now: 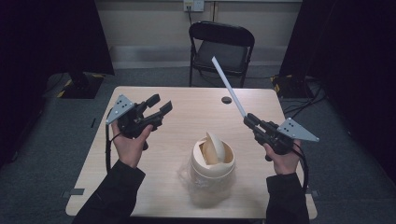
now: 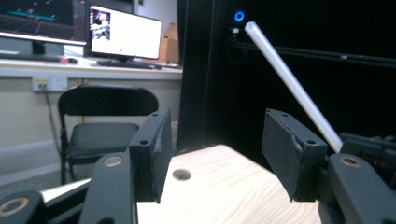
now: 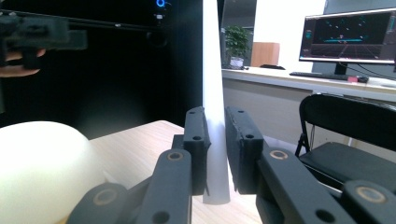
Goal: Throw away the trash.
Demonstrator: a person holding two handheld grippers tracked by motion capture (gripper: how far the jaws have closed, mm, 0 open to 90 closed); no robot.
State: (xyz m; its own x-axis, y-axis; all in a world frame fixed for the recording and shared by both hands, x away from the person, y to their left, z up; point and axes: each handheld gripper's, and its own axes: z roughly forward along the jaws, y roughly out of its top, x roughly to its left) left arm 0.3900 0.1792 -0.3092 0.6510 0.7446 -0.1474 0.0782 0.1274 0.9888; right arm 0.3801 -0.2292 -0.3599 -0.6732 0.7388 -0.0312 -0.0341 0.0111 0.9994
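Note:
A long white tube (image 1: 228,86) slants up and away from my right gripper (image 1: 249,119), which is shut on its lower end. In the right gripper view the tube (image 3: 214,102) stands pinched between the two black pads. My left gripper (image 1: 159,105) hovers above the table's left half, open, with nothing between its jaws. In the left gripper view its pads (image 2: 152,147) stand well apart, and the tube (image 2: 292,84) shows farther off at the right. A cream jar with a tilted swing lid (image 1: 212,161) stands at the table's front centre, between the two hands.
The light wood table (image 1: 187,112) has a small round hole (image 1: 226,100) near its far edge. A black folding chair (image 1: 221,46) stands behind it. Dark curtains hang at both sides. A desk with monitors (image 2: 125,35) lies farther back.

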